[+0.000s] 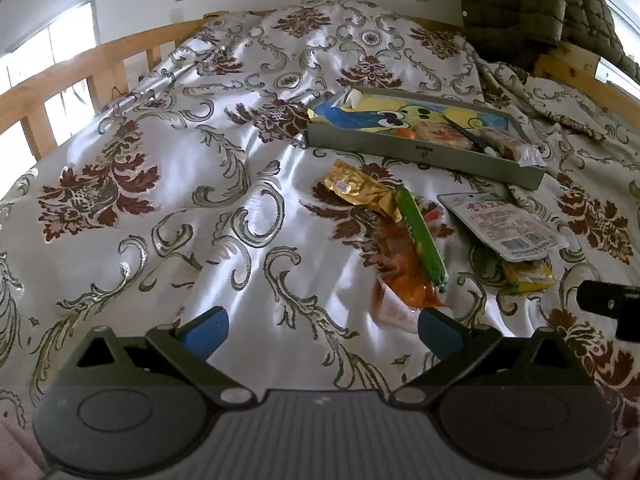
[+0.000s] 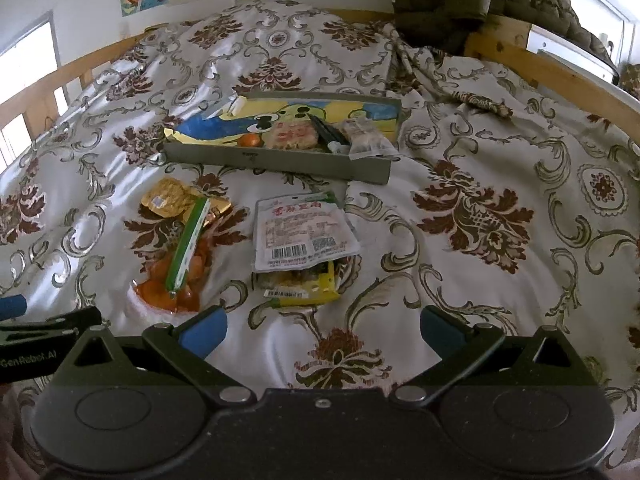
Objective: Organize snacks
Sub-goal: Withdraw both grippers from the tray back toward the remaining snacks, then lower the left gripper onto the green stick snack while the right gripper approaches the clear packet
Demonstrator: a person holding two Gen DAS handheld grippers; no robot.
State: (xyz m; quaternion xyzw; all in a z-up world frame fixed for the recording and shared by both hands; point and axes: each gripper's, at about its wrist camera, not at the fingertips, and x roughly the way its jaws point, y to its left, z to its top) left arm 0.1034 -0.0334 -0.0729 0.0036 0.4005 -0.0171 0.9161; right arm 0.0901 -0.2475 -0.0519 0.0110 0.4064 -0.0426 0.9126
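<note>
The left tool (image 1: 322,334) hung open and empty over the bed (image 1: 160,184), with the green stick (image 1: 422,238) just ahead to its right, lying atop the orange pack (image 1: 404,276); its long axis ran away toward the tray (image 1: 420,152). The white pouch (image 2: 304,232) sat on the near side of the tray, straight ahead of the right tool (image 2: 323,330) (also open, holding nothing), which looked nearer to it.
</note>
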